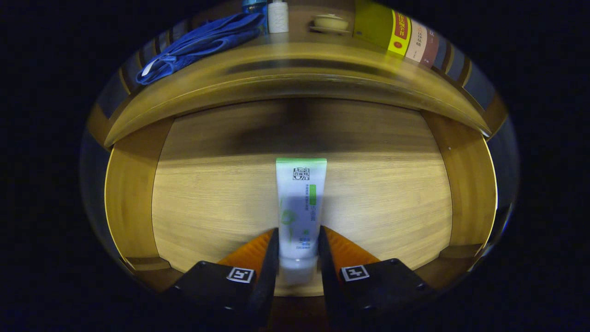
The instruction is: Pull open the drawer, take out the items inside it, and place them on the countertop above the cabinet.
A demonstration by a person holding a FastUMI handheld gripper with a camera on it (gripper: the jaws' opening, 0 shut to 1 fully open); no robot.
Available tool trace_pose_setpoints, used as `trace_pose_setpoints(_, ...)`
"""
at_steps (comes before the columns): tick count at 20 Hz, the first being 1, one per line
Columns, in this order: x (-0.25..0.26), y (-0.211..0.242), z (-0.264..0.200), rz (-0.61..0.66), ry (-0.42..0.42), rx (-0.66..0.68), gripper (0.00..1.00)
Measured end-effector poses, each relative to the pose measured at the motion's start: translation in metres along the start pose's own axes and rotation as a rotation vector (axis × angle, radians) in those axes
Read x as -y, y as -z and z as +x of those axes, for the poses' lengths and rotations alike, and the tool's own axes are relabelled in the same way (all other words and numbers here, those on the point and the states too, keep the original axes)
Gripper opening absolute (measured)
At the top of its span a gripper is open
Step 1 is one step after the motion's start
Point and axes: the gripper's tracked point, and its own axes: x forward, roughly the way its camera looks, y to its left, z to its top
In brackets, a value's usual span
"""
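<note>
Gripper clamped on tube over open drawer; blue cloth, books on countertop.

The camera sat on the gripper and looked forward along its two fingers, down into the open drawer from close above. Beyond the fingers it also caught the countertop edge, higher and farther away.

I am seeing warm light falling on the pale wooden drawer floor, while the countertop's shadow is darkening its far half. Fisheye bending is curving the yellow-brown countertop edge, which is smearing with blur.
</note>
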Motion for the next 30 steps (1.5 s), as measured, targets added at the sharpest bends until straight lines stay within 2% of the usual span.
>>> trace_pose_setpoints(3, -0.002, -0.004, -0.007, 0.009, -0.041, 0.038, 0.51)
trace_pose_setpoints(19, -0.009, -0.016, -0.061, 0.045, -0.145, 0.251, 0.51)
trace_pose_setpoints(30, -0.023, -0.067, -0.128, 0.029, -0.182, 0.511, 0.51)
